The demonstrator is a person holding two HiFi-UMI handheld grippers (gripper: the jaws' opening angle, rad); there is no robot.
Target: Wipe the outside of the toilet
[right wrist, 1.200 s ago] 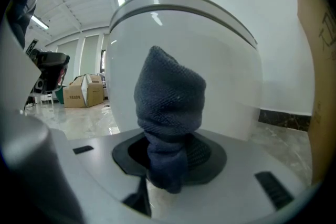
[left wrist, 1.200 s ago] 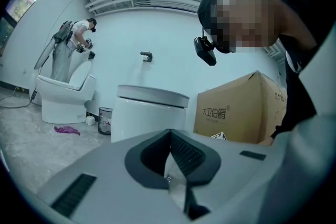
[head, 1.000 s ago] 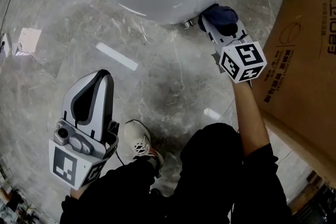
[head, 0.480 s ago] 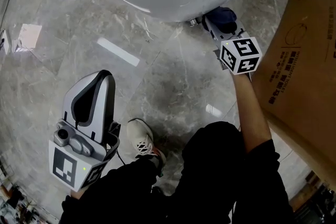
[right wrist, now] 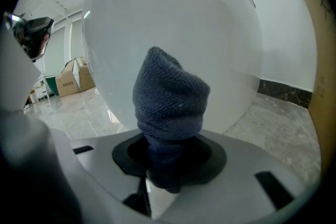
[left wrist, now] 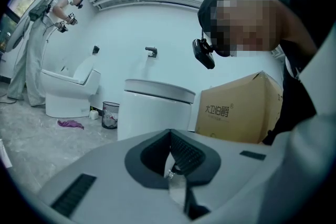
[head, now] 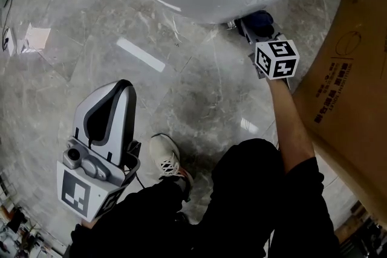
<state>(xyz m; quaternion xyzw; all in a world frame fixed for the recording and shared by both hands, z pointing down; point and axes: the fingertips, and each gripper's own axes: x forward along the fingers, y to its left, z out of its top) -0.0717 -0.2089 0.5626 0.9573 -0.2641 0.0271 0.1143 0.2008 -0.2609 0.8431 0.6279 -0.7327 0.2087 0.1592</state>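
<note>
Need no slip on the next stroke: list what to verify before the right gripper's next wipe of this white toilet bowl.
1. Dark blue knitted cloth gripped: ok, the right gripper is shut on it.
2. Cloth touching the glossy white toilet bowl: cannot tell; it sits right at the bowl's underside.
3. Left gripper out of the way: ok, shut, empty, held low over the grey marble floor.
4. Room on the right: not ok, likely tight; the brown cardboard box stands close beside the forearm.
5. Footing: ok, the white shoe stands on the floor, apart from the bowl.
</note>
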